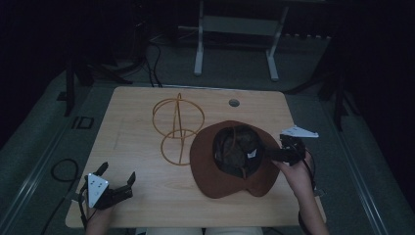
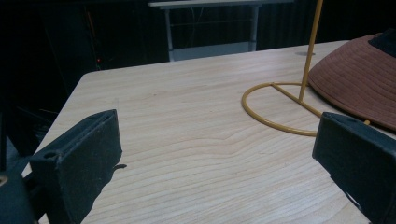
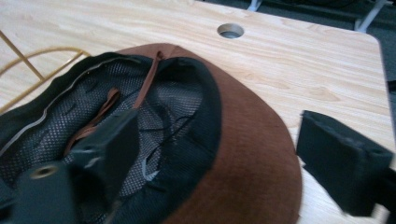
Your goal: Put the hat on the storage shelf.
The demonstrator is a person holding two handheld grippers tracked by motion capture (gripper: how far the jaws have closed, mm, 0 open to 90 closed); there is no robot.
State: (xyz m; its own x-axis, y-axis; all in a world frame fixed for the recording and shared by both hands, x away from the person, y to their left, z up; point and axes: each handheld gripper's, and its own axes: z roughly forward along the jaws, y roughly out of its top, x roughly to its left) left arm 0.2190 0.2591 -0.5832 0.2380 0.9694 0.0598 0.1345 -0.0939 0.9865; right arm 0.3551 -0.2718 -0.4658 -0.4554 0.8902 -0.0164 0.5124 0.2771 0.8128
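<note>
On the wooden bench [image 1: 147,191] a brown hat [image 1: 230,159] lies upside down, with its opening turned up, so the dark mesh lining and a thin brown cord inside it can be seen. It rests on the right half of the bench, and its brim touches or overlaps the base ring of a yellow wire stand [image 1: 177,129], which stands upright just to the left of it. The right gripper [image 1: 262,154] is at the right side of the hat; its jaws are apart, one jaw over the lined inside of the crown and the other outside, above the brim, so the edge of the hat is between them. In the right gripper view the jaws do not press on the fabric. The left gripper [image 1: 117,180] is near the front left corner of the bench, well apart from the hat, and its jaws are wide apart with nothing but bare wood between them. A round hole [image 1: 234,103] is in the bench near its far edge.
</note>
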